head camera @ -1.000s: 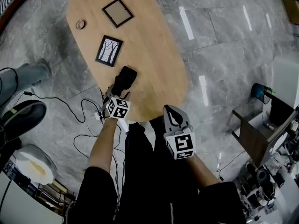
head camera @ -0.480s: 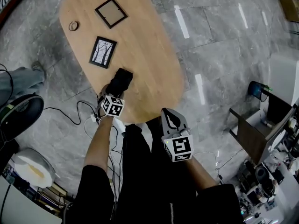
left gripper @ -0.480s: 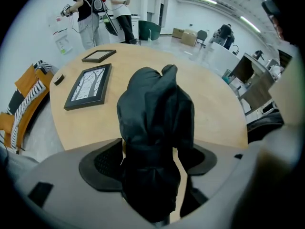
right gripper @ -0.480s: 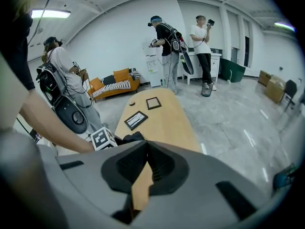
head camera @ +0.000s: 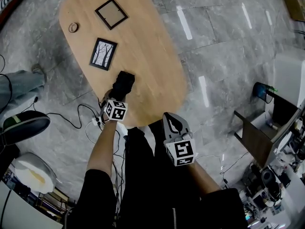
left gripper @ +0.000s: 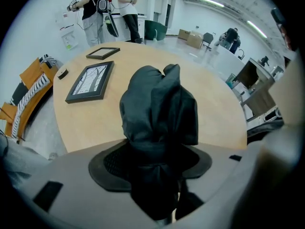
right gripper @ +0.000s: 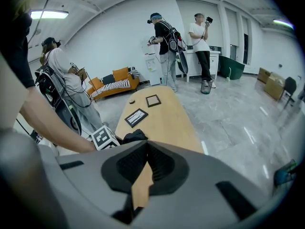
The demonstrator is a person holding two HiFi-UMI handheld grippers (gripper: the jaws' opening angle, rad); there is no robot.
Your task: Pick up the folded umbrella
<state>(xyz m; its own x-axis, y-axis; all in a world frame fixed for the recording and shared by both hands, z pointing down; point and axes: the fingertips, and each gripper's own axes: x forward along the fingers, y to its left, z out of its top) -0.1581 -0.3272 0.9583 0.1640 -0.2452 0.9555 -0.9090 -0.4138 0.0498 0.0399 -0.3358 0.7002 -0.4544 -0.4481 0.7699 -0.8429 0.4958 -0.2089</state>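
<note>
Worktop (head camera: 157,66) is wide open from 12 to 4 o'clock of the umbrella (head camera: 123,84); the tree picture (head camera: 103,54) sits close at 11, empty frame (head camera: 111,14) further out.

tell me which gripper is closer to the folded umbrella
Left. The left gripper has the folded umbrella between its jaws, which have just been closing; the right gripper hangs beyond the table's near edge, apart from it.

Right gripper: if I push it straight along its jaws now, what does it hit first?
Most likely the wooden table: its near end shows straight ahead of the right gripper, whose jaws are closed. The folded umbrella sits left of that line. Depth is unclear, so this is a guess.
</note>
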